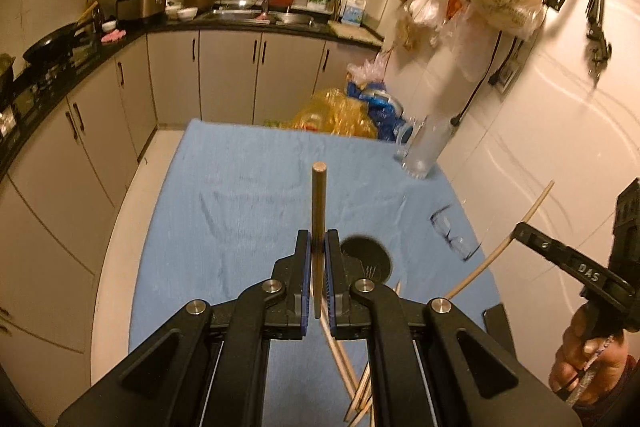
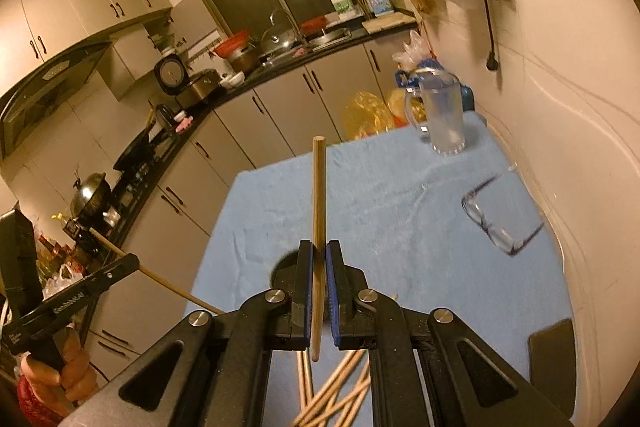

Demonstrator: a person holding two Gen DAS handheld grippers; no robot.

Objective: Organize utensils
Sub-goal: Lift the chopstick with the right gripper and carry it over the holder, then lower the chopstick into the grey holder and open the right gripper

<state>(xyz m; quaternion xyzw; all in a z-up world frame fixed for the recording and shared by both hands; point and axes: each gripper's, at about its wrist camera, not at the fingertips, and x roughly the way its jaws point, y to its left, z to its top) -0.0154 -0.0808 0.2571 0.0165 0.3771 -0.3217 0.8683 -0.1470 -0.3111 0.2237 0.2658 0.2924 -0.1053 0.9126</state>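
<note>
Left gripper (image 1: 317, 251) clamped on one brown chopstick (image 1: 319, 211), stick upright between the blue pads, tip well above the cloth. Right gripper (image 2: 319, 259) clamped the same way on a paler chopstick (image 2: 319, 211), also near vertical. Both sticks lifted clear of the table, probably so each can be dropped end-first into a holder; a judgement, not seen.

Rest of the chopsticks (image 2: 340, 391) loose in a crossed pile on the blue cloth (image 2: 400, 219), directly under both grippers. Dark round object (image 1: 366, 259) just past the left fingers on the cloth; cannot tell what it is. Glass mug (image 2: 442, 115) upright at the far right corner, well apart from the pile, likely the target. Eyeglasses (image 2: 500, 219) lying on the cloth between mug and grippers, near the wall; worth steering around.

View differences:
- Left wrist view catches the other gripper side-on at right, stick slanting out of it, hand below. Mug blurred here.
- Right wrist view catches the left gripper at lower left with its stick angled across, plus the mug handle and glasses frame sharply.
- Neither view shows the pile whole; gripper bodies cover most of it.
</note>
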